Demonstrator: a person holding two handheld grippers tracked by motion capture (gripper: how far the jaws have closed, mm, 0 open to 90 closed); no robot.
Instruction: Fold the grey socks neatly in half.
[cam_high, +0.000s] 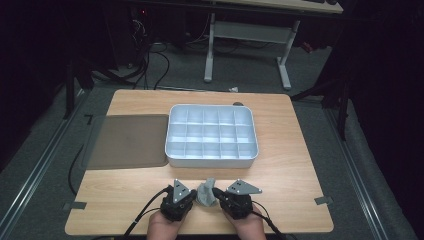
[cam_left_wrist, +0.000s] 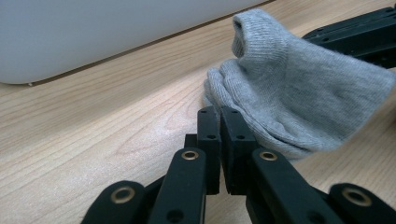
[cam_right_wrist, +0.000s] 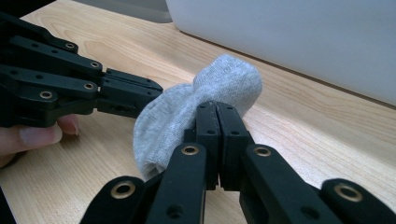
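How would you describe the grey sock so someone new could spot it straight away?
On the wooden table, look at the near edge in front of the white compartment tray. There the grey sock is bunched up between the left hand-held gripper and the right hand-held gripper, both pinching it. It is the only soft, knitted thing there.
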